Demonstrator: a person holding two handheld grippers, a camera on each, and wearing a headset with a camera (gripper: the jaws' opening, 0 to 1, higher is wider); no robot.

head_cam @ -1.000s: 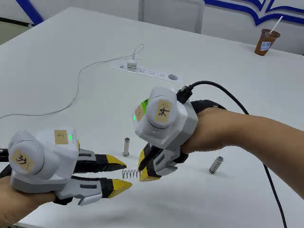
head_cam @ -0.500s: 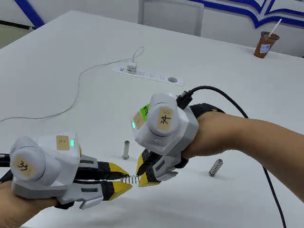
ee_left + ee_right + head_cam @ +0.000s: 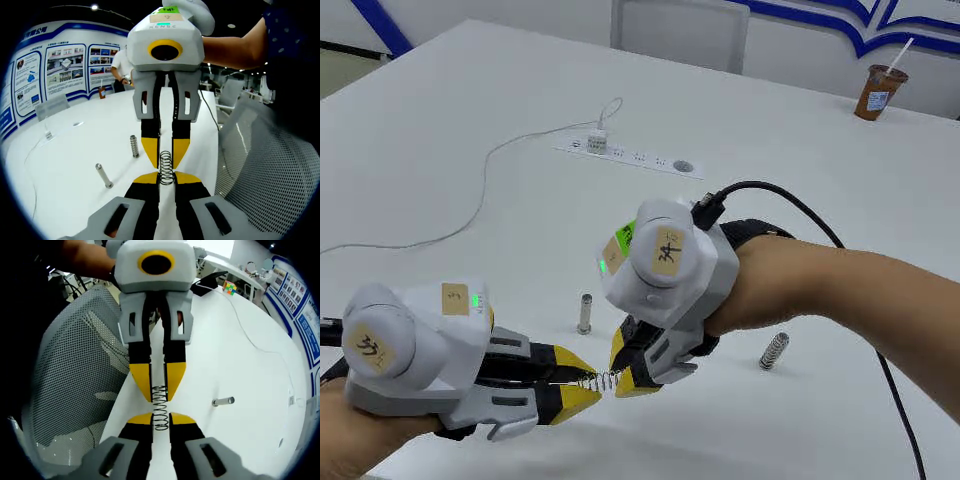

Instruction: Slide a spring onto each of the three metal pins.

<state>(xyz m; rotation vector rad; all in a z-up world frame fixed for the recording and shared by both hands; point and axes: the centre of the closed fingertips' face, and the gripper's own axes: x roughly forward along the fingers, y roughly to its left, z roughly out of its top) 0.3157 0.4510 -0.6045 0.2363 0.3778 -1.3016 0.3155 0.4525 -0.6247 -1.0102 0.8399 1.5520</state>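
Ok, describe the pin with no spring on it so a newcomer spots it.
On the white table, find the right gripper, which pinches a spring. The bare pin stands upright just left of it. It is smooth, unlike the spring-covered pin on that gripper's other side.

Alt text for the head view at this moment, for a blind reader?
The left gripper and right gripper meet tip to tip above a white table, each pinching one end of a small spring. Just behind stands a bare metal pin; to the right, a spring-covered pin.
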